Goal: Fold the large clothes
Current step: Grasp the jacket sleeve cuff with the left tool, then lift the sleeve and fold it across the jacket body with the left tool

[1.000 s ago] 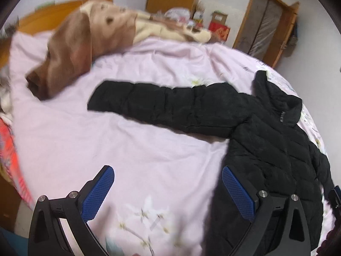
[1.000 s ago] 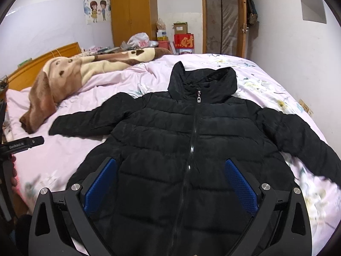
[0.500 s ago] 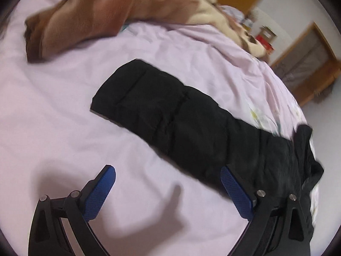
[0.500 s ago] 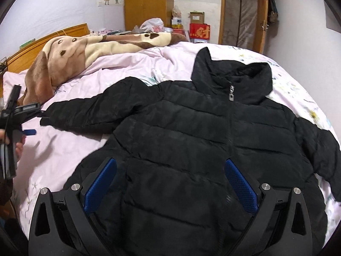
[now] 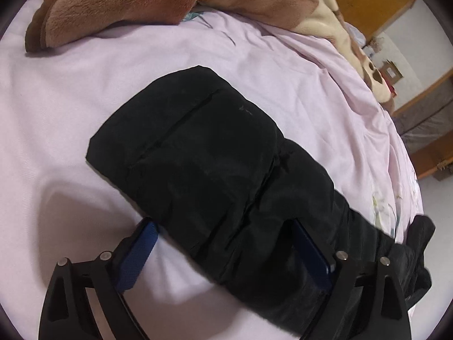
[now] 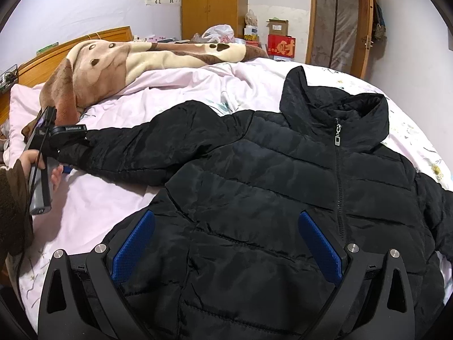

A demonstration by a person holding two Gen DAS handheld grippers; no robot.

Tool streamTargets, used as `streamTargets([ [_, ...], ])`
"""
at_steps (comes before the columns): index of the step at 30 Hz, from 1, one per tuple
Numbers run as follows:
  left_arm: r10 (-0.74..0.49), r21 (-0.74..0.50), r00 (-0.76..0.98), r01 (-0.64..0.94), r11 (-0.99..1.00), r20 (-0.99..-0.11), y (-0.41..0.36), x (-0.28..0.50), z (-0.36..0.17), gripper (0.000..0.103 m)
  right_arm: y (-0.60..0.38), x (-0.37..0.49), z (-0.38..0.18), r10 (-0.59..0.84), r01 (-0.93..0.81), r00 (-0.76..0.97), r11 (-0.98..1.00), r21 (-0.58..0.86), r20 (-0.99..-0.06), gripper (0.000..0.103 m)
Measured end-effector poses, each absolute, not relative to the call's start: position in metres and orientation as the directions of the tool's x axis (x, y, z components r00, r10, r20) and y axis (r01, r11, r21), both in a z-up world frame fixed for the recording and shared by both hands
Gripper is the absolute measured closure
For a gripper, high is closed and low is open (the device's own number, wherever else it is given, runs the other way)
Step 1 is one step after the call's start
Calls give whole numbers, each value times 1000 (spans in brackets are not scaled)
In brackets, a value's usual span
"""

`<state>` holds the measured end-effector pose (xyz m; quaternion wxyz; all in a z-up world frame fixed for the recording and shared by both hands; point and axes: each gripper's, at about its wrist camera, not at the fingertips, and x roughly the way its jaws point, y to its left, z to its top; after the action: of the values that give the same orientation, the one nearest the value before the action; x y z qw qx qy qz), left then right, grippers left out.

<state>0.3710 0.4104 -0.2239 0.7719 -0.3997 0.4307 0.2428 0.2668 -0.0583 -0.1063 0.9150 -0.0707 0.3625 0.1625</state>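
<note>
The jacket [image 6: 283, 198] runs off the right wrist view's near and right edges, so its hem and right sleeve are cut off. In the left wrist view the sleeve [image 5: 215, 175] hides the right pad's tip; contact cannot be told.

A: Soft, even room light; a grey shadow lies on the sheet [image 5: 70, 206] just beyond the left gripper [image 5: 223, 252]
B: Sharp centres, fisheye bending, dark corners, jacket [image 6: 254, 198] detail lost in black

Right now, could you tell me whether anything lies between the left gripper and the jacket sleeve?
Nothing visible does: the left gripper, whose jaws have just been closing, already straddles the sleeve near its cuff.
</note>
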Motion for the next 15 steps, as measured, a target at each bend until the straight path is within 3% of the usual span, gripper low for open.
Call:
streamTargets([
  [6, 36, -427, 548, -690, 584, -836, 404, 381, -211, 67, -59, 273, -111, 243, -336, 660, 942, 10, -711, 2],
  [7, 51, -422, 552, -691, 586, -832, 403, 380, -208, 80, -61, 273, -111, 237, -330, 662, 944, 8, -711, 2],
  [11, 86, -433, 594, -671, 602, -800, 396, 371, -190, 87, -65, 272, -108, 225, -313, 668, 950, 6, -710, 2],
  [15, 162, -373, 655, -596, 711, -738, 373, 365, -149, 87, -71, 270, -102, 223, -302, 673, 953, 14, -705, 2],
])
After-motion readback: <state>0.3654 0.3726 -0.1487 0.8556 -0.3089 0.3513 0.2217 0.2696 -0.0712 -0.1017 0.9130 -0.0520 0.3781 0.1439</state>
